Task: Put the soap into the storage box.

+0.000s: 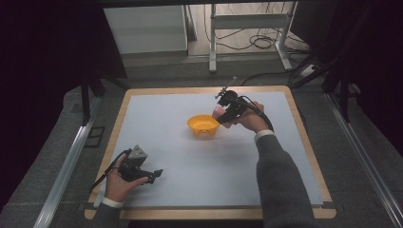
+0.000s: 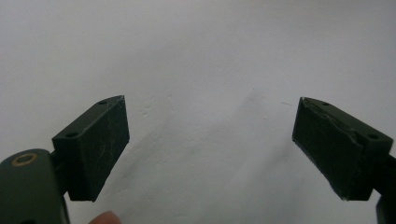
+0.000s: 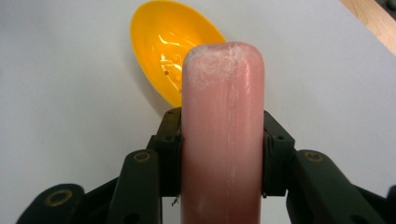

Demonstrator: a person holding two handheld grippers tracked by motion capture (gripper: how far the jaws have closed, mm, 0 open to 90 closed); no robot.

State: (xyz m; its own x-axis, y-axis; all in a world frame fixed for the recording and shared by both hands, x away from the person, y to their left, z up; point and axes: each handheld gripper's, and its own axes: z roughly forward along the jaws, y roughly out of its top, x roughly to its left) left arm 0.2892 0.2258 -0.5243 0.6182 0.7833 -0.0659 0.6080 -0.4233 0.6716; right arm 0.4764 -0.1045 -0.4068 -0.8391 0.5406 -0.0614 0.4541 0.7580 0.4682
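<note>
One yellow bowl (image 1: pixel 203 126) (empty), sausage (image 3: pixel 223 135) beside

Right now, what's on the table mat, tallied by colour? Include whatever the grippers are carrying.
Yellow: 1, the bowl on the mat.
Pink: 1, the sausage-shaped piece clamped in the right gripper, beside the bowl.
Left gripper: 0, open with nothing between its jaws.
Total: 2
</note>
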